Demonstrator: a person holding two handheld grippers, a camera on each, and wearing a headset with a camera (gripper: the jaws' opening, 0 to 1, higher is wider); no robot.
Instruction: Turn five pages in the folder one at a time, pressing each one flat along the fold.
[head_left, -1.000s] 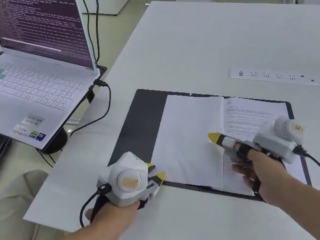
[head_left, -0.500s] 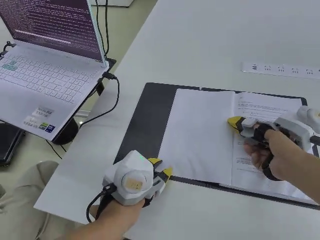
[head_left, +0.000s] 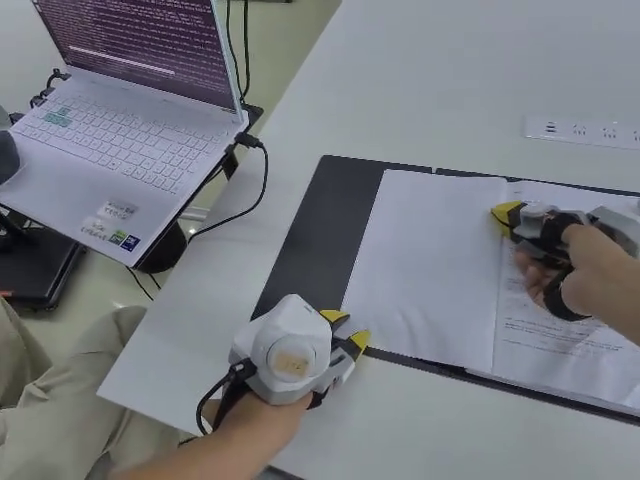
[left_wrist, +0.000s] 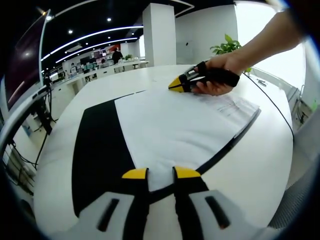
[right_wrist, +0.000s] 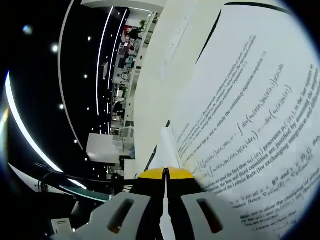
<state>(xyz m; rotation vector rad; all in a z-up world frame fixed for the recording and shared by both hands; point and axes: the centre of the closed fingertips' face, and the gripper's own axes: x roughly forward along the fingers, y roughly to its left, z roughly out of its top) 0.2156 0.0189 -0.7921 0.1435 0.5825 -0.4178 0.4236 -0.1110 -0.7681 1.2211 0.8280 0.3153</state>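
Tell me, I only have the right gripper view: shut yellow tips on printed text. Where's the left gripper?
Observer: The left gripper sits at the near edge of the folder, jaws a little apart.
Reviewer: Is the left page printed too?
Observer: No, the left page is blank white and lies flat.
Reviewer: Where on the spread is the right gripper?
Observer: The right gripper has its tips at the fold, toward the folder's far edge.
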